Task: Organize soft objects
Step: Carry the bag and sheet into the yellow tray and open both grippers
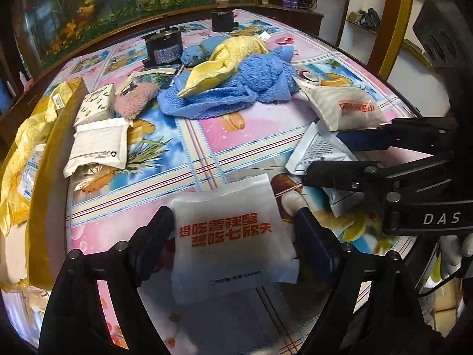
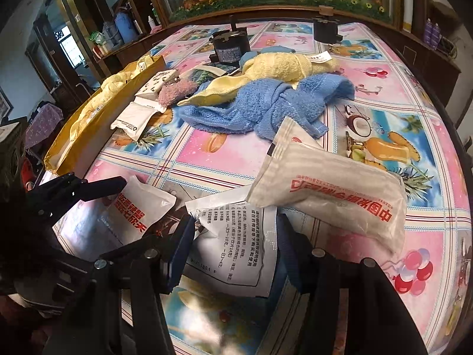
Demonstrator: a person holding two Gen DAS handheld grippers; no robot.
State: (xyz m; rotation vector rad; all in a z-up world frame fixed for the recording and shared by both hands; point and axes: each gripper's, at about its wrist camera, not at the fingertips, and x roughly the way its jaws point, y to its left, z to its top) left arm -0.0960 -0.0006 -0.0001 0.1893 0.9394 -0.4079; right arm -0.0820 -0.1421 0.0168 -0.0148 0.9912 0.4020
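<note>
Packets and towels lie scattered over a table point(image 1: 254, 136) covered with a pink and blue fruit-print cloth. The left gripper point(image 1: 233, 230) has its fingers spread wide on either side of a white packet point(image 1: 227, 236) with red lettering, near the table's near edge; contact cannot be told. The right gripper point(image 2: 236, 236) likewise stands wide open around a white leaflet packet point(image 2: 236, 245) printed with black text, with a larger white pouch point(image 2: 334, 198) overlapping its far corner. Toward the middle, a blue towel point(image 1: 236, 91) lies crumpled under a yellow towel point(image 1: 233, 56). A yellow bag point(image 1: 32, 148) sits along the left edge.
</note>
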